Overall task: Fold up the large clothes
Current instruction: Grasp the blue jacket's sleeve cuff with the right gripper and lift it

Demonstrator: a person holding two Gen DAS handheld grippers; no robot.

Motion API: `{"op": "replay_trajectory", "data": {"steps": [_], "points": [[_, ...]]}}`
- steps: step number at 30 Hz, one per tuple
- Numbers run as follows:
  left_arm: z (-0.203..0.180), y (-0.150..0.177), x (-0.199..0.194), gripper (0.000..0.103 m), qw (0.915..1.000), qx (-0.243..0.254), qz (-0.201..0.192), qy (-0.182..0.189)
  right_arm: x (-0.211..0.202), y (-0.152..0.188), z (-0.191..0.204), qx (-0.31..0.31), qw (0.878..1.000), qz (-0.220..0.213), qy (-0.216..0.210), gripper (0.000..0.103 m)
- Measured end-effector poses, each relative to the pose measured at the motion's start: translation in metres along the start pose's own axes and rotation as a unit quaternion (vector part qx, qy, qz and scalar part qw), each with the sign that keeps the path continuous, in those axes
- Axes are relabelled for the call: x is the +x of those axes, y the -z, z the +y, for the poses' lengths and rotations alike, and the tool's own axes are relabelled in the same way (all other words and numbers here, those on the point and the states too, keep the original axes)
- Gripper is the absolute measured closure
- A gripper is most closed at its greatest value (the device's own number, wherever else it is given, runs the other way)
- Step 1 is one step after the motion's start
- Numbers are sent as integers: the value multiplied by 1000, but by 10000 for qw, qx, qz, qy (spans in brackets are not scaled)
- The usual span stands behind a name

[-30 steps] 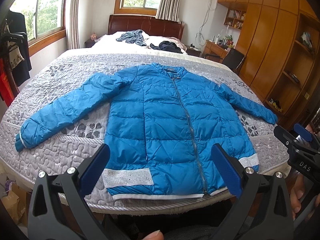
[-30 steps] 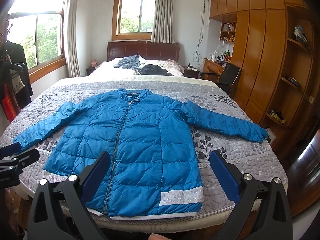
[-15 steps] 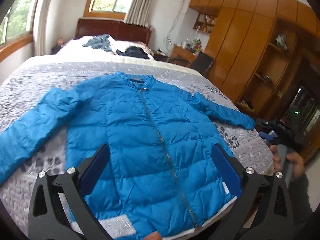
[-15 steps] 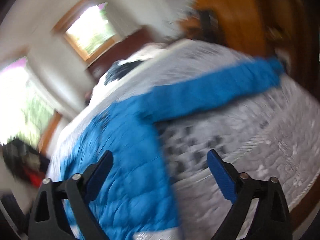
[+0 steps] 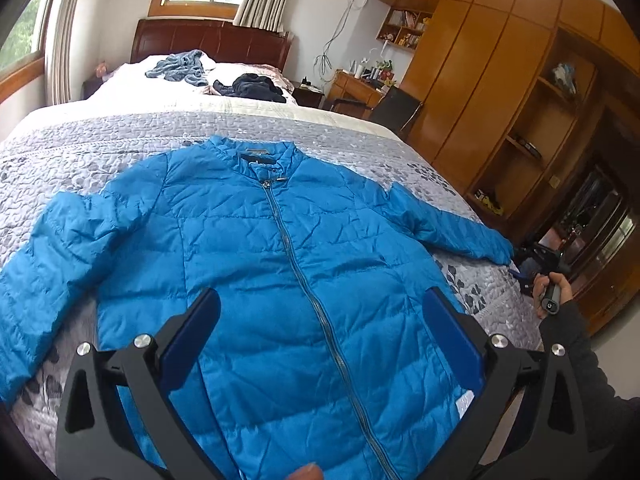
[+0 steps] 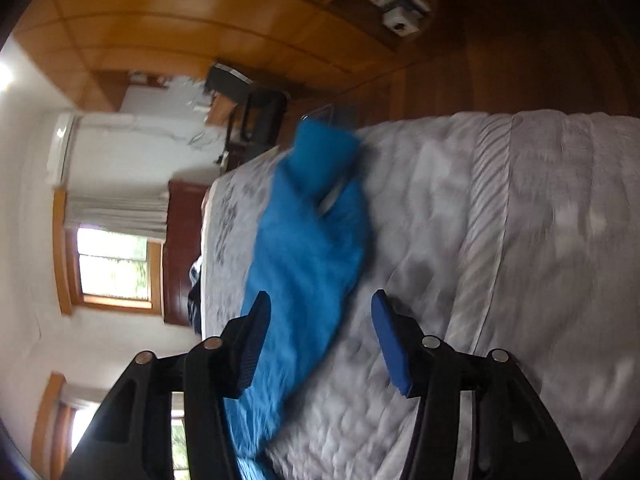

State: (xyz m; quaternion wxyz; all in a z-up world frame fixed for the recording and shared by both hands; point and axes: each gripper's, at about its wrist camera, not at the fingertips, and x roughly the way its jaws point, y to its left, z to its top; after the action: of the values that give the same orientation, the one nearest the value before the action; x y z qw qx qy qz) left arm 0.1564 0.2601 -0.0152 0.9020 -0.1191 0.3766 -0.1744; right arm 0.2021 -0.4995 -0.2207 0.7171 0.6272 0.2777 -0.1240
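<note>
A blue quilted jacket [image 5: 288, 264] lies flat and zipped on the grey bedspread [image 5: 100, 148], sleeves spread to both sides. My left gripper [image 5: 320, 336] hovers open above the jacket's lower front, nothing between its blue pads. In the right wrist view the camera is rolled sideways and blurred. There my right gripper [image 6: 318, 338] is open just over the jacket's right sleeve [image 6: 304, 248], whose cuff [image 6: 324, 140] lies near the bed's edge. The left wrist view shows a hand [image 5: 554, 288] holding the right gripper beside that cuff.
Dark and grey-blue clothes [image 5: 224, 76] lie by the wooden headboard [image 5: 212, 42]. A wooden wardrobe with shelves [image 5: 520, 92], a desk and a black chair [image 5: 396, 110] stand to the right of the bed. Windows are on the left and far walls.
My left gripper moved forward over the jacket and turned right. My right gripper swung to the right sleeve, rolled sideways, and its jaws have narrowed.
</note>
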Motion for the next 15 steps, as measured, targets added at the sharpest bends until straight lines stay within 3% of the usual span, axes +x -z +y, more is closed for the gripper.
{"op": "replay_trajectory", "data": {"steps": [10, 15], "points": [[13, -25, 26, 3, 9998, -164, 131, 28, 24, -12, 8, -130, 9998, -104, -85, 50], [19, -31, 30, 3, 9993, -272, 232, 86, 34, -14, 19, -366, 9993, -85, 16, 83]]}}
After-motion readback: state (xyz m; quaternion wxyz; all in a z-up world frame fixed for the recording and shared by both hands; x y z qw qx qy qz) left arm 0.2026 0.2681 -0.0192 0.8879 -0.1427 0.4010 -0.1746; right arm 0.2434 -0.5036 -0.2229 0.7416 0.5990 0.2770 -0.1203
